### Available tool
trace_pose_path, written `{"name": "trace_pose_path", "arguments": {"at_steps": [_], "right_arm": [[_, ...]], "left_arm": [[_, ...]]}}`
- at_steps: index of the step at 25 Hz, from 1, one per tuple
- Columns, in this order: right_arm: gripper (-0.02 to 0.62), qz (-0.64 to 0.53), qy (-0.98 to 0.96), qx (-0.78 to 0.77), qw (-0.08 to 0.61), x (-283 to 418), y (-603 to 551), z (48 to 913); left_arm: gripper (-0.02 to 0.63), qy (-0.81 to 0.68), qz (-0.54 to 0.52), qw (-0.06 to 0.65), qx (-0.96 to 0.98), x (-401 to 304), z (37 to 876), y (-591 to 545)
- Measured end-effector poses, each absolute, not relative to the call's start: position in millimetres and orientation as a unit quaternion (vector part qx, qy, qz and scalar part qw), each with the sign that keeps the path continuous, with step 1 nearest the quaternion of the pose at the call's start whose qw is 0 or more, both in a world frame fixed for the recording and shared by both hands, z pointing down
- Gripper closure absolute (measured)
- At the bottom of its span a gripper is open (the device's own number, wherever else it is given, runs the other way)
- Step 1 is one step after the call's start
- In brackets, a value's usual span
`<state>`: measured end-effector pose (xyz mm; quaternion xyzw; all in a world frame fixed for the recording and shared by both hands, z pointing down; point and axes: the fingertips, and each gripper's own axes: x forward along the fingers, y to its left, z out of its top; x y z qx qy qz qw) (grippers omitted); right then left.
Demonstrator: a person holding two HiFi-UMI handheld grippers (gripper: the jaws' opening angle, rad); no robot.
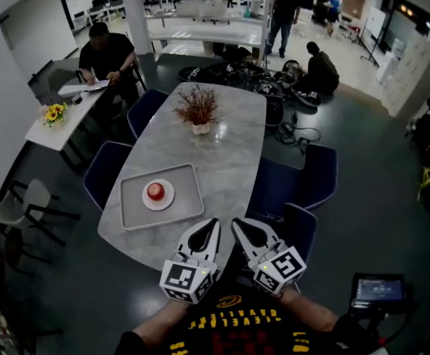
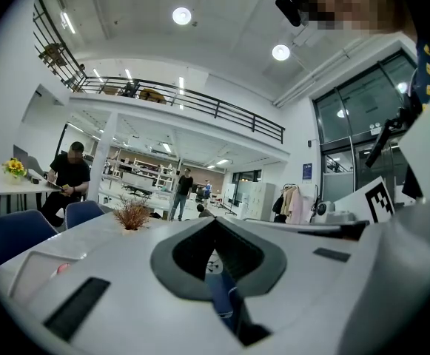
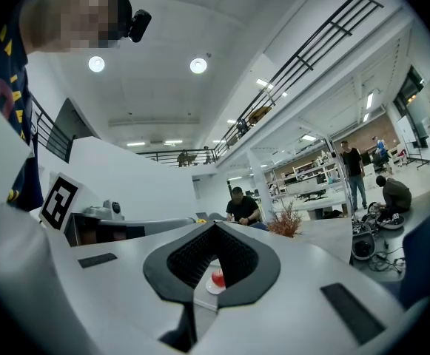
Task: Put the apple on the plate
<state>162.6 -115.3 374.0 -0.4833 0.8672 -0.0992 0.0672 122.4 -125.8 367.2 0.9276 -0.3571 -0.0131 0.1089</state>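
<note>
A red apple sits on a small white plate, which lies in a grey tray on the near left part of the grey table. My left gripper and right gripper hover side by side over the table's near edge, right of the tray and apart from it. Both point level across the table, shut and empty. In the right gripper view the apple and plate show through the gap behind the shut tips of the right gripper. The left gripper looks past the tray.
A potted dried plant stands at the table's far middle. Blue chairs ring the table. A person sits at a white desk on the left. Cables and gear lie on the floor beyond, with people nearby.
</note>
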Motion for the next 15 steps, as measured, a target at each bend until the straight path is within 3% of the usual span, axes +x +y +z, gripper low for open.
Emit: {"name": "trace_pose_path", "arguments": {"at_steps": [15], "right_arm": [[0.589, -0.087, 0.866, -0.488, 0.062, 181, -95, 371]], "left_arm": [[0.604, -0.339, -0.005, 0.106, 0.935, 147, 368, -108]]}}
